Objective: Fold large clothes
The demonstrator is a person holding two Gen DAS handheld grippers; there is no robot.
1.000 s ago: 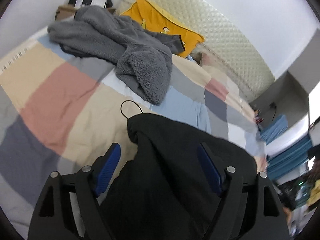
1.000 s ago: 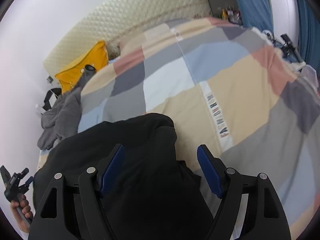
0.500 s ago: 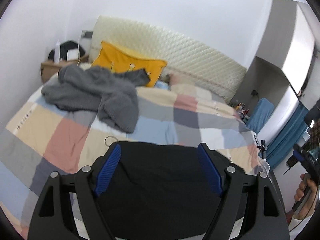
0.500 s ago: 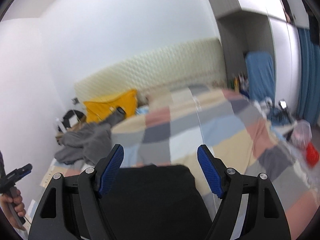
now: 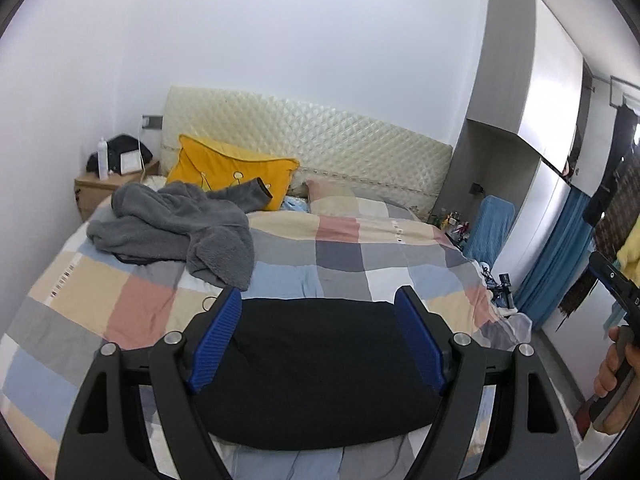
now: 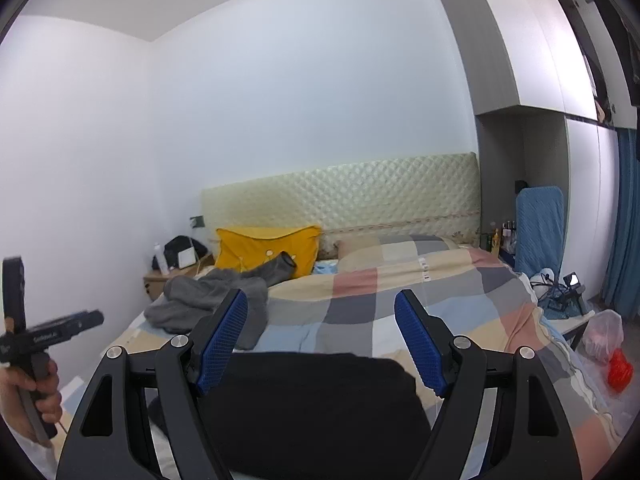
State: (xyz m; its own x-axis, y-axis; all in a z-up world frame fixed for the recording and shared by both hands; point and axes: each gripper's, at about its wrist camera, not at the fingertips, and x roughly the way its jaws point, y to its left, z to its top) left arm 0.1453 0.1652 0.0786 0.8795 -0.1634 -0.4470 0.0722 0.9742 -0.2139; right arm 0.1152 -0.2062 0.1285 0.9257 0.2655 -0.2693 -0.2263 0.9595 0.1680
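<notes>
Both claws have lifted up and pulled back from the black garment (image 5: 316,368), so the cameras now look across the bed at the wall instead of down at the cloth. The left claw (image 5: 318,344) is spread wide and holds nothing, and the right claw (image 6: 320,344) is spread wide and holds nothing too. The black garment lies flat as a neat dark block near the foot edge of the bed (image 5: 344,256), with a straight far edge. A second ago it was bunched up and lumpy there, so it looks like this piece is now folded and let go. The next piece is probably the gray fleece (image 5: 176,228), which sits in a messy heap near the head of the bed on the left side, well apart from the black one. One gray sleeve lies over the yellow pillow (image 5: 228,168), which leans on the padded headboard (image 5: 320,148). The bed has a blanket of colored squares. A small nightstand (image 5: 100,192) stands by the far left corner, and tall gray cupboards (image 5: 536,140) and a blue curtain (image 5: 560,256) are on the right side of the room.
</notes>
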